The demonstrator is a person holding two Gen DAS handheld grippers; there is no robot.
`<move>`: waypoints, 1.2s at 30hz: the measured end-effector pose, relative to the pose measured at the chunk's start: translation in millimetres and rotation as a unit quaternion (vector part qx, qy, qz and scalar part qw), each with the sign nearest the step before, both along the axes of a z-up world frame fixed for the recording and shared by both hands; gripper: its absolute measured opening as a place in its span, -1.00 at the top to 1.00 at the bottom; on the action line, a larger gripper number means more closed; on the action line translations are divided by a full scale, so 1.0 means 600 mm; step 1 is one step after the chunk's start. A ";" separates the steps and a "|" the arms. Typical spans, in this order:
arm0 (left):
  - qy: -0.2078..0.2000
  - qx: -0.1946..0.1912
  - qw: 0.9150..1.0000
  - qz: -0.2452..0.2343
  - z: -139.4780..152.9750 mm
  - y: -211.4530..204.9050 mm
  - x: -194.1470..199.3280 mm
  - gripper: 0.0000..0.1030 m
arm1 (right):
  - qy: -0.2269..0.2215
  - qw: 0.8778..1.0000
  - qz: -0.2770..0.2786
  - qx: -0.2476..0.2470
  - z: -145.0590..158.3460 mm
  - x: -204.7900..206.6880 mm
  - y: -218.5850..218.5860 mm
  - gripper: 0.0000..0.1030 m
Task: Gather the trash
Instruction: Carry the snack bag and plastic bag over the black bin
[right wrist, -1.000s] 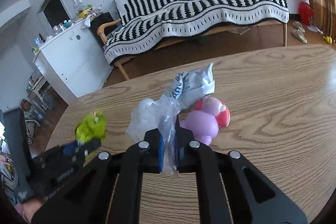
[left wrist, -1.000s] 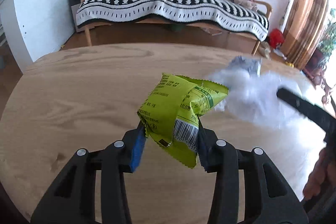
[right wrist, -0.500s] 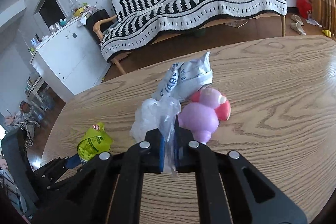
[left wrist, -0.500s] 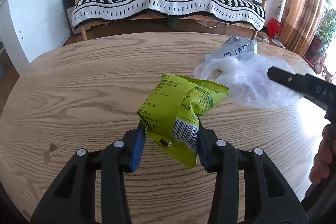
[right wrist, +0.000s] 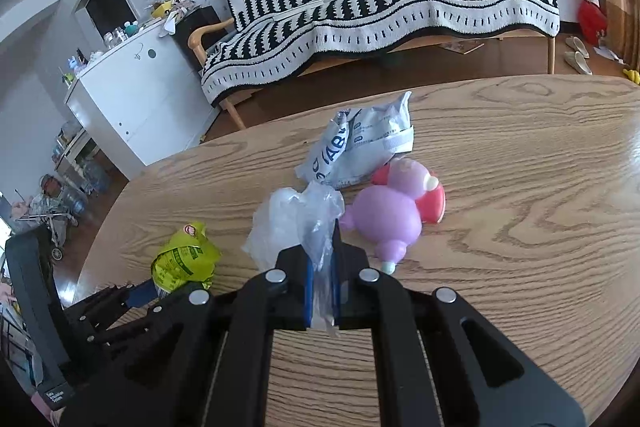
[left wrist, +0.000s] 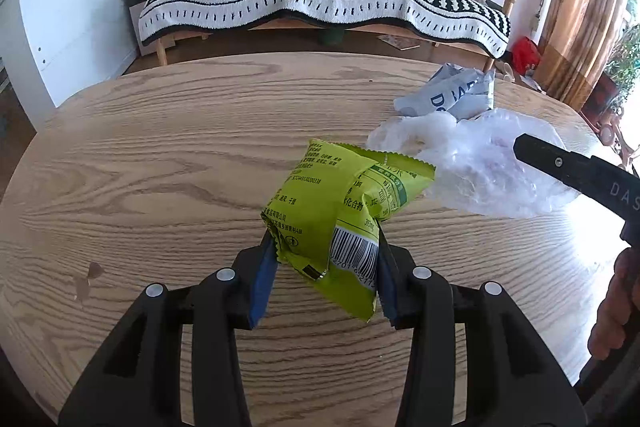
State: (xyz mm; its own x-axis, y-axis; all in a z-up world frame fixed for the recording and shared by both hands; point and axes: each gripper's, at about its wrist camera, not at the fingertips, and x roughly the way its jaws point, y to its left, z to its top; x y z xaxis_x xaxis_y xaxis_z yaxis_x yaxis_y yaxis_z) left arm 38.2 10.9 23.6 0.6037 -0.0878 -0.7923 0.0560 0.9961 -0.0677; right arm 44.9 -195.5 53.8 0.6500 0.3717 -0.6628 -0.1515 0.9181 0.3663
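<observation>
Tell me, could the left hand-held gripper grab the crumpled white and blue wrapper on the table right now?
Probably not yet. The left hand-held gripper is shut on the green snack packet, and the clear plastic bag lies between it and the white and blue wrapper.

Table's left half point(left wrist: 160, 167) open — wrapper point(right wrist: 360, 147), toy point(right wrist: 392, 215) crowd right.

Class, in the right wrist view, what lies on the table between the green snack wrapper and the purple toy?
The crumpled clear plastic bag, pinched in the right claw, sits between green wrapper and purple toy.
</observation>
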 end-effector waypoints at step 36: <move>0.184 0.066 0.869 -0.454 -0.155 -0.714 -0.510 0.17 | 0.165 0.920 -0.353 0.043 -0.178 -0.785 -0.659 0.86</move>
State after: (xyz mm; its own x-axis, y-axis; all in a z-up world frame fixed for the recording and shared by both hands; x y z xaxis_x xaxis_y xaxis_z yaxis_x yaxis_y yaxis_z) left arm -267.8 -417.5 -69.7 0.0360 -0.2893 -0.9566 0.8222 0.5527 -0.1362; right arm -426.4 -590.6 -52.9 0.5186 -0.0045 -0.8550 0.6030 0.7108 0.3620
